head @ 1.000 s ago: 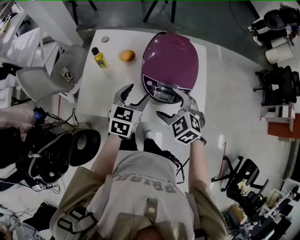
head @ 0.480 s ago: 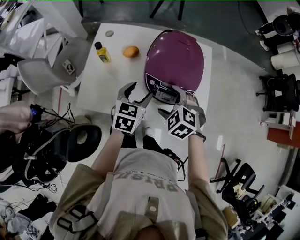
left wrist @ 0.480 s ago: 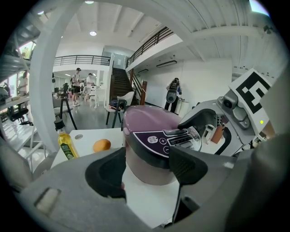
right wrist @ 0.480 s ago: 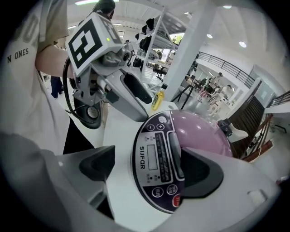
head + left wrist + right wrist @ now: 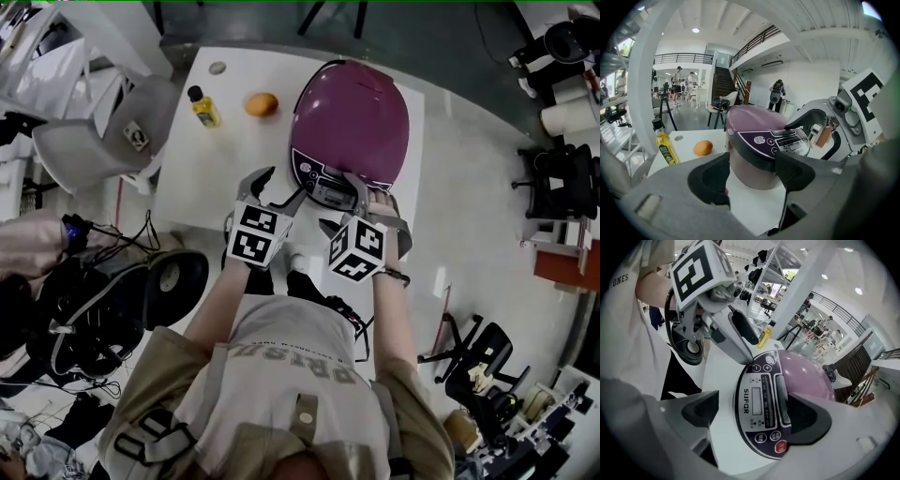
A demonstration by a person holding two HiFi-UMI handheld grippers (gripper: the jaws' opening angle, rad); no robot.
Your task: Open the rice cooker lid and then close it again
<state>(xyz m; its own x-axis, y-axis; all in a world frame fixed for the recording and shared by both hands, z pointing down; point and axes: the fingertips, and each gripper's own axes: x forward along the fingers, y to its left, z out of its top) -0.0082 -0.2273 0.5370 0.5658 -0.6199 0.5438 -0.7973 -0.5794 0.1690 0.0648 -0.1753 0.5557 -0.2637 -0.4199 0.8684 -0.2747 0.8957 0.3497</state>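
Observation:
A purple rice cooker (image 5: 349,122) stands on the white table (image 5: 202,178) with its lid (image 5: 808,376) closed. Its dark control panel (image 5: 759,404) faces me. My left gripper (image 5: 278,187) is open at the cooker's front left, and the cooker body (image 5: 754,136) shows beyond its jaws, apart from them. My right gripper (image 5: 349,208) is open and points steeply down over the panel; its jaws straddle the panel and the grey latch button (image 5: 785,399). Whether a pad touches the cooker I cannot tell. Nothing is gripped.
A small oil bottle (image 5: 202,106) and an orange (image 5: 261,103) lie on the table left of the cooker, with a small round disc (image 5: 218,67) further back. A grey chair (image 5: 103,141) stands at the table's left side. Cables and gear lie on the floor.
Both grippers have sunk a little toward the cooker's front. The right one has tipped more steeply down over the panel. Both pairs of jaws stay as wide as before.

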